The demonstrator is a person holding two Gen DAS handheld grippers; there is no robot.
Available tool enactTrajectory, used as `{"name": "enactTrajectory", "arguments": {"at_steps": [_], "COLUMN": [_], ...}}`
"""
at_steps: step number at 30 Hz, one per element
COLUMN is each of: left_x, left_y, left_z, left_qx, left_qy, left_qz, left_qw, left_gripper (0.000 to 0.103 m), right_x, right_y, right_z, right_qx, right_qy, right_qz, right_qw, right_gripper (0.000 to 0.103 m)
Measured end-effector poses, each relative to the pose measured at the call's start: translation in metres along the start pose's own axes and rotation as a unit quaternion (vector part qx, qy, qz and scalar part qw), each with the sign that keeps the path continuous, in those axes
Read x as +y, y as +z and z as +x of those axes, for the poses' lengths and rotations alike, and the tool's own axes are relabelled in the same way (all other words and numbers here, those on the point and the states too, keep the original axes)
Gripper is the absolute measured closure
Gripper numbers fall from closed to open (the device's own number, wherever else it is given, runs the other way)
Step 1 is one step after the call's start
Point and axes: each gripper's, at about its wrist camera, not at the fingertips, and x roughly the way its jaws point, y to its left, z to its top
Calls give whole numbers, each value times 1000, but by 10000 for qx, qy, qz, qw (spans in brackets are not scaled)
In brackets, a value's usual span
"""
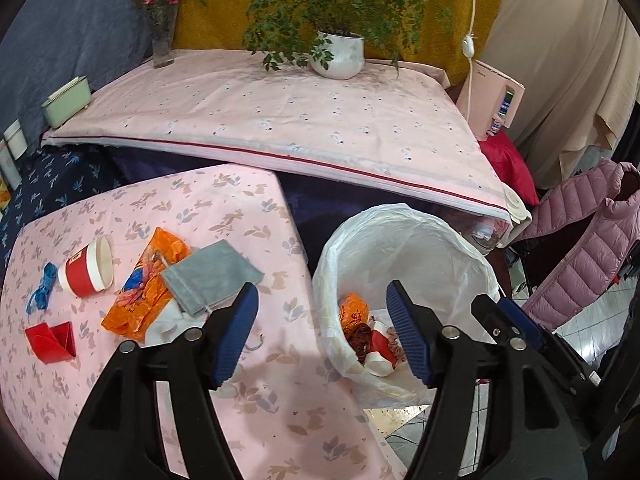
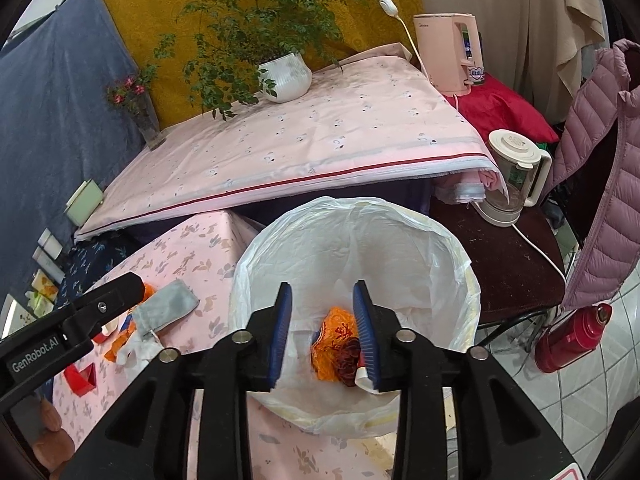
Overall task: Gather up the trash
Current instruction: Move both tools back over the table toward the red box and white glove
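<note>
The left tool (image 1: 322,334) is spread wide and holds nothing; it hangs over the right edge of the bench (image 1: 248,392), one finger above the pink cloth and the other above the rim of the trash bin (image 1: 404,240). The right tool (image 2: 322,332) is also spread, less widely, empty, and hangs directly over the bin's mouth, its fingers framing the rubbish inside. The bin, lined with a white bag, stands just beside the bench's right edge, between it and a dark stool (image 2: 504,256) carrying a glass kettle (image 2: 514,178).

Inside the bin lie an orange wrapper (image 2: 332,344), a dark red-brown clump and a white cup, all bunched at the bottom.

Trash on the bench sits toward its left side: a red paper cup (image 1: 86,268) on its side, a blue scrap (image 1: 42,286) just beside it near the left edge, a folded red paper (image 1: 52,340) nearer the front, an orange bag (image 1: 146,288) in the middle, a grey pouch (image 1: 212,276) overlapping the orange bag's right end, and a white crumpled piece (image 1: 166,322) touching both. The strip of cloth between this cluster and the right edge is bare, as is the front of the bench.

Behind, a higher surface draped in pale pink carries a potted plant (image 1: 338,54) and a flower vase (image 1: 163,46), well apart from the trash.
</note>
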Motion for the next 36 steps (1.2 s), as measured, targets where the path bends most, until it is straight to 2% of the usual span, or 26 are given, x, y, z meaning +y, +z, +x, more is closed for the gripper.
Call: {"name": "enactTrajectory", "arguments": {"at_steps": [2, 6, 9, 20, 30, 36], "left_x": [7, 25, 40, 103, 183, 230], "left_y": [-3, -8, -12, -31, -62, -81], "left_z": [-3, -7, -9, -16, -24, -31], "left_qx": [-33, -38, -20, 4, 85, 61], "left_qy": [37, 116, 159, 540, 1060, 1483], "left_qz": [-98, -276, -473, -1090, -1789, -2006], "left_qw": [9999, 9995, 9988, 9926, 9781, 9684], "left_gripper": [30, 30, 24, 19, 17, 17], "right_x": [5, 18, 27, 73, 119, 149], "right_y": [-2, -6, -10, -25, -48, -66], "right_z": [-2, -3, -6, -11, -4, 7], "right_qx": [-28, -1, -9, 68, 287, 511], "right_qy": [0, 48, 97, 354, 569, 727], "right_qz": [-54, -191, -272, -681, -1110, -1356], "right_qw": [10000, 9998, 9996, 9970, 9918, 9868], "right_gripper": [63, 62, 54, 47, 45, 45]}}
